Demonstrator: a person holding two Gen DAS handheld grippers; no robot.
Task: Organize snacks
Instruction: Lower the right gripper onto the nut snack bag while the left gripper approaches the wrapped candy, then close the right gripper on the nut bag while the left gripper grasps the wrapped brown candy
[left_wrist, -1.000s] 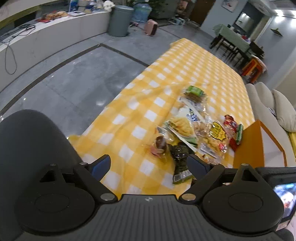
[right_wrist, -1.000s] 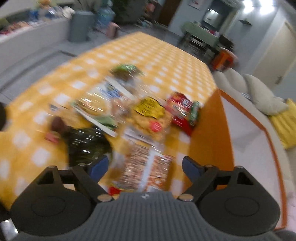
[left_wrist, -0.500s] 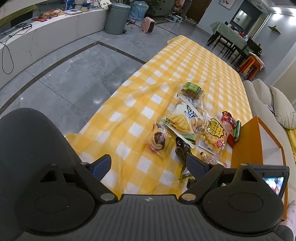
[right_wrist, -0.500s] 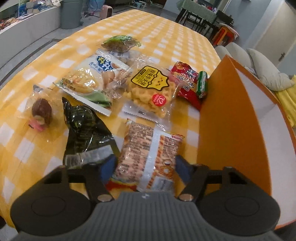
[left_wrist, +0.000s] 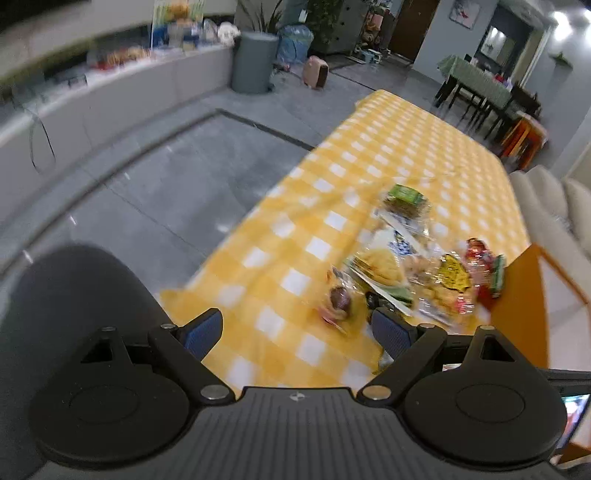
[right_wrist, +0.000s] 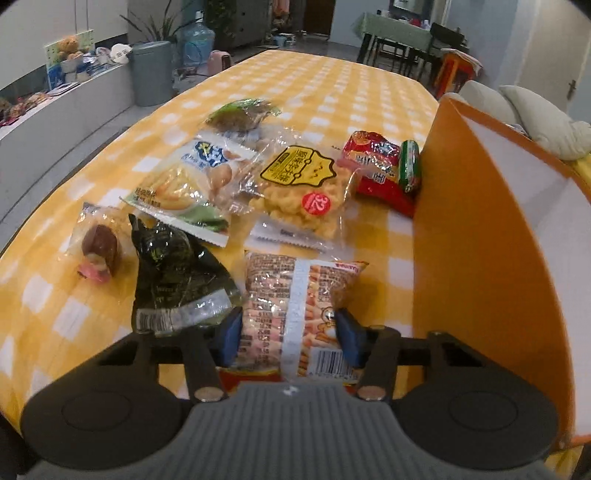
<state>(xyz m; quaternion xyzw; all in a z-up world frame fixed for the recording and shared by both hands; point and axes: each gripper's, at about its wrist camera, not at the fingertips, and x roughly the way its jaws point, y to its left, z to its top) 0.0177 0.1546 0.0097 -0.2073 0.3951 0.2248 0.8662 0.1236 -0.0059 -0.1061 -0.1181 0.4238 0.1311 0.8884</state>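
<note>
Left wrist view: left hand-held gripper (left_wrist: 297, 328) hung released over the checked tabletop (left_wrist: 388, 147), nothing between its blue pads.
Right hand-held gripper (right_wrist: 289, 334), angled downward, had just been closing and clasped the pink-orange snack packet (right_wrist: 295, 295) lying beside the orange box (right_wrist: 480, 258); farther off, a yellow-labelled bag (right_wrist: 303, 184) showed "32".

The left wrist view was smeared by motion; the heap of crinkled snack packets (left_wrist: 417, 266) on the yellow-and-white checked tablecloth (left_wrist: 295, 280) showed no legible print; the tall orange-walled box (left_wrist: 517, 306) was cut off by the right edge; in the right wrist view the near end of the clear orange-printed biscuit packet (right_wrist: 295, 306) lay hidden under the gripper's grey body.
</note>
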